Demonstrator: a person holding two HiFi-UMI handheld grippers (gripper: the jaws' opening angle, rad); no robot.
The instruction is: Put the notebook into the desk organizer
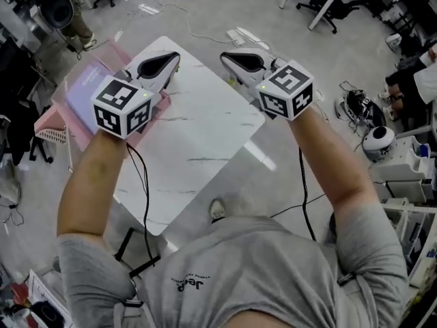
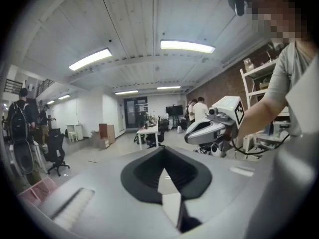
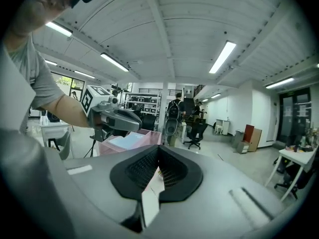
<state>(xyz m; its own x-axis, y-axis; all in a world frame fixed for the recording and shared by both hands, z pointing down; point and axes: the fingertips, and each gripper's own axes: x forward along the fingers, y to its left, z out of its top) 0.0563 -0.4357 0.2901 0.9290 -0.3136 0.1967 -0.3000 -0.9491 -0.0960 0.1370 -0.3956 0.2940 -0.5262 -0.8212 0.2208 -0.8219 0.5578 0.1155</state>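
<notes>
Head view, nearest first: my two forearms reach out over the white desk (image 1: 205, 135), each carrying a tool held up clear of its top. My left tool (image 1: 160, 65) is clenched on nothing. The left gripper view shows its pads drawn together at the tip of the tool (image 2: 163, 171), with only the room beyond. My right tool (image 1: 246, 61) is the same, and the right gripper view shows its jaws closed and empty around the tool's middle (image 3: 158, 176). Neither touches anything.

The notebook (image 1: 85, 87) lies to my left, just past and below the left tool, already inside the pink desk organizer (image 1: 102, 52) at the desk's left corner. Its lavender cover faces up, and its long side seems to run along the organizer's length. Whether it lies flat or leans on a wall I cannot tell. My left hand is much the nearer, and the right is well apart across the desk. From the right gripper view the organizer (image 3: 149, 136) shows behind my left tool (image 3: 117, 119), with the notebook (image 3: 127, 141) in it.

I judge the placing done, so what remains is only to draw back. Nothing stands between the tools and the organizer. The desk between them is bare, and cables (image 1: 304, 183) trail down to the floor. Farther off are office chairs (image 3: 194, 133) and people standing (image 2: 199, 108)
</notes>
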